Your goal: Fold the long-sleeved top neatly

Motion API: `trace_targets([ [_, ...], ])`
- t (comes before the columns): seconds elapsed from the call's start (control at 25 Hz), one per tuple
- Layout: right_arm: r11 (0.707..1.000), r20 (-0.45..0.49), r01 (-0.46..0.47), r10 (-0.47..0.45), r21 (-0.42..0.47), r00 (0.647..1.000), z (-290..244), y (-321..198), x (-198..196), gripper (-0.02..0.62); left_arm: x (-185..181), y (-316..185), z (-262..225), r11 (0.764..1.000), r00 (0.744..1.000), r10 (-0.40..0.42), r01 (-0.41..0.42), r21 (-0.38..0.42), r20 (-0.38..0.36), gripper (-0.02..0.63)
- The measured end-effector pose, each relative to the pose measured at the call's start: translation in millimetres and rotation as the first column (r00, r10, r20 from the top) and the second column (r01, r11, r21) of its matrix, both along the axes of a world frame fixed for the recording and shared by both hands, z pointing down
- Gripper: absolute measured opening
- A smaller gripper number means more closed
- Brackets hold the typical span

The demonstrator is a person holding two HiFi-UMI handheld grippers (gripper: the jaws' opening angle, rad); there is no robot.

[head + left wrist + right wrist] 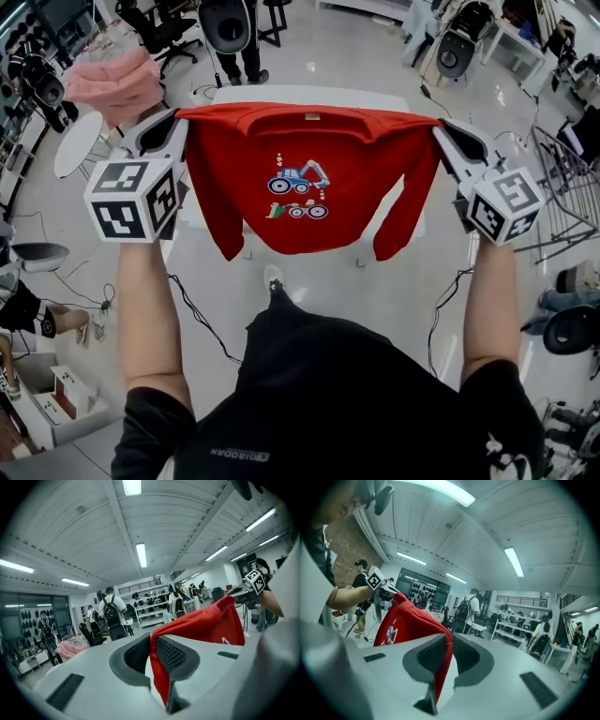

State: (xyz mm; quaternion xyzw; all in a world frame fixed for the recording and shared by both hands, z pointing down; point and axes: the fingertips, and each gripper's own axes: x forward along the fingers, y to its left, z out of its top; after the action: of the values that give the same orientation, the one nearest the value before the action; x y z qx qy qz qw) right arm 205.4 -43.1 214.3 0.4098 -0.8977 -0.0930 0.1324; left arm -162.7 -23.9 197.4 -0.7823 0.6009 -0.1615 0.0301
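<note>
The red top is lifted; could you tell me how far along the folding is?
Done: the left gripper and right gripper are shut on the top at its shoulders. In hand: it hangs spread over the white table, sleeves dangling. Left: every fold.

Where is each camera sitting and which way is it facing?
Head view: on the person's head, looking steeply down at the red top; forearms, torso, left gripper and right gripper show.
Left gripper view: rides the left gripper, looking along its jaws, shut on the top; the right gripper shows beyond.
Right gripper view: rides the right gripper, jaws shut on the top; the left gripper shows beyond.
Shared: all views show the top.
</note>
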Motion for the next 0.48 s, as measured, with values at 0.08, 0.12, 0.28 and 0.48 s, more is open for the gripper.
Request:
trace_targets([
  [0.08,0.998,-0.006,-0.031,0.030,-0.059,1.000,36,-25,-2,0.048,-3,-26,32,0.998,1.000,0.002,-0.002,-0.059,-0.003,0.037],
  [0.12,0.995,-0.012,-0.048,0.047,-0.093,0.999,54,-38,-2,0.048,-2,-41,48,0.995,1.000,0.003,-0.003,-0.095,-0.001,0.038],
  [0.28,0.965,-0.026,-0.129,0.126,-0.226,0.992,117,-93,2,0.048,1,-106,110,0.967,1.000,0.022,-0.018,-0.255,0.010,0.037],
  [0.48,0.909,-0.040,-0.243,0.244,-0.338,0.969,165,-150,2,0.046,0,-182,176,0.918,0.997,0.080,-0.071,-0.390,0.008,0.038],
])
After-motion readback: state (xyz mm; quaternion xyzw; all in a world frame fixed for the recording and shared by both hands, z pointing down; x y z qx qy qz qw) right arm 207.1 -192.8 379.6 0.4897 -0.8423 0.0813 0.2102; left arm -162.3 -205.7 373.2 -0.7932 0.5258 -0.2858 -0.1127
